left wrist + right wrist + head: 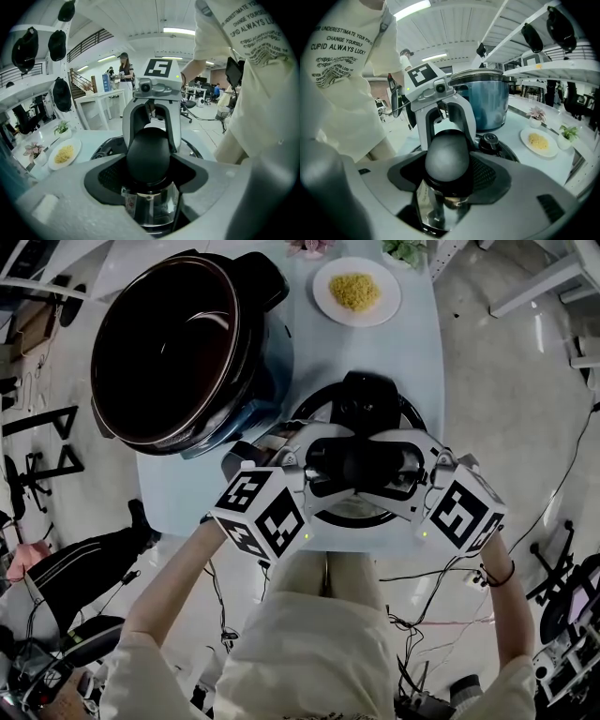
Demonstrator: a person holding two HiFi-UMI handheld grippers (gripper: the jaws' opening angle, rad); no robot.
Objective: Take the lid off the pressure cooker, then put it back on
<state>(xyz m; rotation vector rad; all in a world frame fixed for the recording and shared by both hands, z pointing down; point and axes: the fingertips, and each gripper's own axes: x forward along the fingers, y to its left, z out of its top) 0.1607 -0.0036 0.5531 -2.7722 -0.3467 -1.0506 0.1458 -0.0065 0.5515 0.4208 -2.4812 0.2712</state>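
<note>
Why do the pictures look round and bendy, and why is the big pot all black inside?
Left gripper view: a wide-angle lens bends the ceiling lights and leaves black corners. Right gripper view: same bending; shiny metal under the lid handle shows reflections. Head view: the pressure cooker pot is deep and dark inside, so little shows there; only its rim glints.

Pressure cooker: round, blue-sided body, dark inner pot, open, upright on bench at far left. Lid: off cooker, just right of it and nearer, at bench's near edge. Round, shiny metal, black rim, top side up, roughly level. Black valve knob on far side, thick black handle across top. Resting or lifted: cannot tell.
</note>
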